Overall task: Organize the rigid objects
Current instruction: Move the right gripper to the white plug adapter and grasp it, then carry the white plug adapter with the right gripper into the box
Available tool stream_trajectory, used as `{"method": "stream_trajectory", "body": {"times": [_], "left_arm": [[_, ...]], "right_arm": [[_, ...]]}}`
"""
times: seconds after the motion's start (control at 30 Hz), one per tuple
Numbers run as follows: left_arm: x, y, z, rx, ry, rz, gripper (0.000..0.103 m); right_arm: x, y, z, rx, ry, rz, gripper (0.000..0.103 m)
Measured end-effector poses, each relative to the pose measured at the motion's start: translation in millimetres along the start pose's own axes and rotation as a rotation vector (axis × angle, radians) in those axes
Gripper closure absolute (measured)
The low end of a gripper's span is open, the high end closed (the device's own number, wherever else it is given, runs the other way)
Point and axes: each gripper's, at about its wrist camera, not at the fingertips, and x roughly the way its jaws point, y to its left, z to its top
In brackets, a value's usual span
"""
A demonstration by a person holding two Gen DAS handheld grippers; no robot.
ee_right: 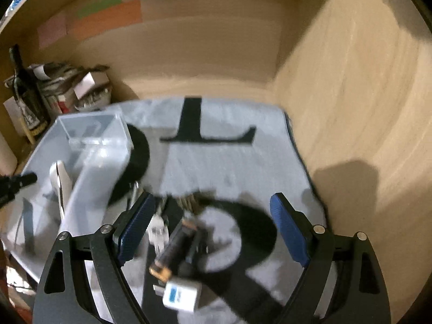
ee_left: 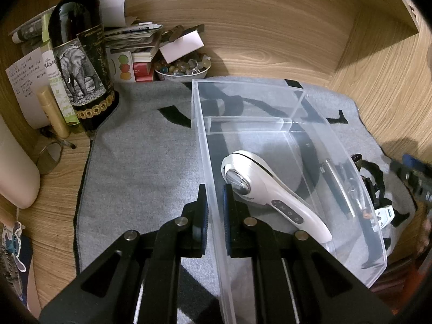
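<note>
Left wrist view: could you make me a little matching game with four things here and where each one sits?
Things:
1. bottle
2. white device
3. bowl of stones
4. left fingers

Places:
A. inside the clear bin
B. clamped on the bin's near wall
C. far left, label with an elephant
D. by the back wall, beside papers

Pairs: 1-C, 2-A, 3-D, 4-B

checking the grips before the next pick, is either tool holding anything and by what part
The left tool is shut on the near side wall of the clear plastic box. The right tool holds nothing; it stands open above small items on the grey mat.
</note>
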Motion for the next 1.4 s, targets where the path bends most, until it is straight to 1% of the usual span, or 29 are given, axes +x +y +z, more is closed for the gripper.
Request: {"method": "stream_trajectory", "body": {"times": [0.17, 0.3, 0.33, 0.37, 0.4, 0.47, 0.5, 0.57, 0.73, 0.9, 1.13, 1.4], "left_arm": [[0, -3, 0, 0.008, 0.002, 0.010, 0.093], [0, -3, 0, 0.008, 0.003, 0.011, 0.093], [0, -3, 0, 0.009, 0.003, 0.011, 0.093], [0, -3, 0, 0.011, 0.002, 0.012, 0.093], [0, -3, 0, 0.010, 0.002, 0.012, 0.093], [0, -3, 1, 0.009, 0.002, 0.011, 0.093], [0, -3, 1, 0.009, 0.002, 0.011, 0.093], [1, -3, 1, 0.006, 0.000, 0.010, 0.093], [1, -2, 2, 0.005, 0.000, 0.008, 0.093], [1, -2, 2, 0.005, -0.001, 0.008, 0.093], [1, -1, 1, 0.003, -0.003, 0.002, 0.093], [1, 0, 2, 0.003, -0.003, -0.005, 0.093]], "right_arm": [[-1, -1, -28, 0.046, 0.044, 0.030, 0.018], [-2, 1, -47, 0.073, 0.078, 0.072, 0.021], [-3, 2, -50, 0.068, 0.084, 0.070, 0.027], [-3, 3, -53, 0.066, 0.093, 0.071, 0.036], [-2, 3, -56, 0.069, 0.104, 0.080, 0.040], [0, 4, -60, 0.076, 0.128, 0.102, 0.056], [1, 6, -62, 0.074, 0.141, 0.108, 0.060], [2, 8, -65, 0.067, 0.156, 0.120, 0.074], [0, 10, -65, 0.063, 0.136, 0.114, 0.076], [-8, 10, -56, 0.056, 0.091, 0.095, 0.076], [-18, 18, -29, 0.026, 0.004, 0.094, 0.076], [-22, 35, 4, -0.025, -0.094, 0.117, 0.076]]}}
